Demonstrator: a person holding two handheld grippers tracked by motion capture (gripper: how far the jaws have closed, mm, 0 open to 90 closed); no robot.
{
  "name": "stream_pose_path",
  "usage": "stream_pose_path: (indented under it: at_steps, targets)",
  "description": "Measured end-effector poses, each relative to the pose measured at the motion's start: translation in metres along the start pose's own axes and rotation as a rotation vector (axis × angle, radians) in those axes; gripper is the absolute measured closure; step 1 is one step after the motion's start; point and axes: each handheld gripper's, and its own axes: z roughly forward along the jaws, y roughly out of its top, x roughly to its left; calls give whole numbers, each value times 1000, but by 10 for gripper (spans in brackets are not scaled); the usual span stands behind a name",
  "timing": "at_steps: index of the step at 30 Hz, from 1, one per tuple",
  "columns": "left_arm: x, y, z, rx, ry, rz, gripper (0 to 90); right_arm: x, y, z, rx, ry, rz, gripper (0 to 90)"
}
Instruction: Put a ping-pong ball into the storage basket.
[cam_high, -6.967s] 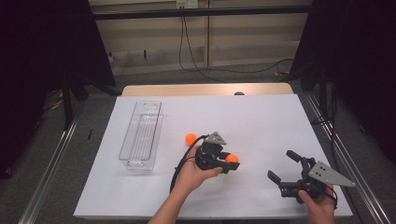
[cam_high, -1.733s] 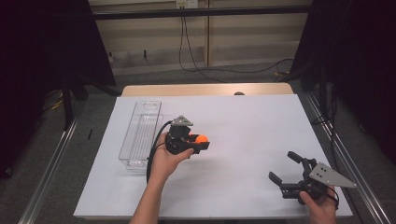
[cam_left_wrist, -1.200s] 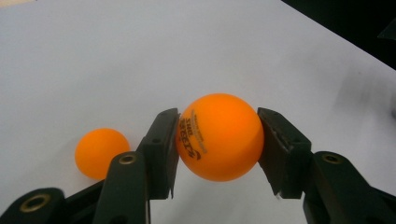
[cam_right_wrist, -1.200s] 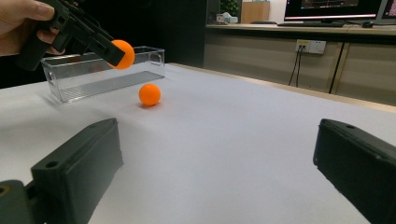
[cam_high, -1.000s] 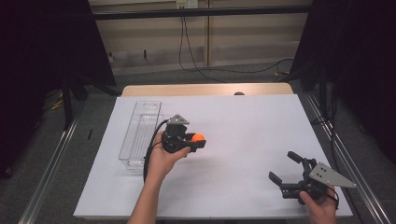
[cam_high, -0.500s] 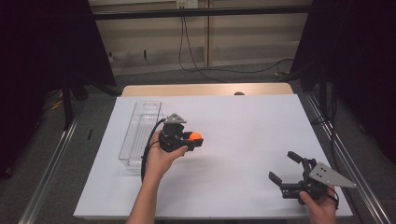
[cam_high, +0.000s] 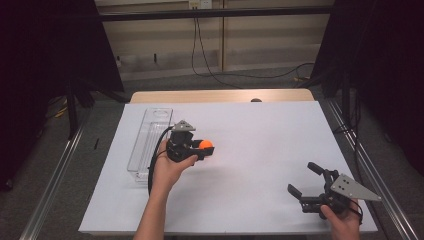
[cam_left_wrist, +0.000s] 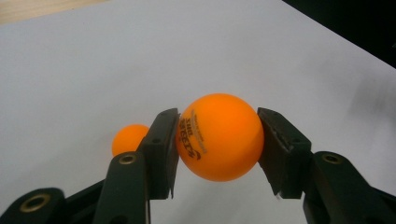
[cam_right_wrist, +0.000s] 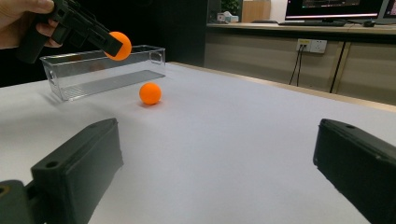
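My left gripper (cam_high: 204, 148) is shut on an orange ball (cam_high: 206, 144), held above the white table just right of a clear plastic tray (cam_high: 145, 150). In the left gripper view the ball (cam_left_wrist: 219, 137) sits squeezed between both black jaws of that gripper (cam_left_wrist: 218, 112). A second orange ball (cam_left_wrist: 128, 138) lies on the table below. The right gripper view shows that loose ball (cam_right_wrist: 150, 93) in front of the tray (cam_right_wrist: 93, 77), with the held ball (cam_right_wrist: 119, 45) above it. My right gripper (cam_high: 302, 177) rests near the front right corner, open and holding nothing (cam_right_wrist: 217, 123).
The white table top (cam_high: 260, 130) stretches wide between the two grippers. A black cable (cam_high: 152, 165) trails from the left gripper along the forearm. Metal rails (cam_high: 55, 175) and dark curtains flank the table. A wooden strip (cam_high: 220, 95) borders the far edge.
Over seven seconds the left gripper carried its ball from the table's front middle up and left toward the tray. In the last second it drifted slightly further left. The right gripper stayed still.
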Motion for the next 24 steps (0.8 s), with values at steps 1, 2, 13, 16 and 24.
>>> stream_pose_path:
  at_steps: [1, 2, 13, 16, 24]
  targets:
    - [1, 0, 0, 1, 0, 0, 509, 0, 0, 0, 1, 0, 3, 7]
    - [1, 0, -1, -1, 3, -1, 509, 0, 0, 0, 0, 0, 3, 7]
    - [4, -1, -4, -1, 16, -4, 509, 0, 0, 0, 0, 1, 0, 7]
    - [5, -1, -5, -3, 22, -8, 509, 0, 0, 0, 0, 1, 1, 7]
    - [8, -2, -8, -4, 34, -15, 509, 0, 0, 0, 0, 0, 0, 7]
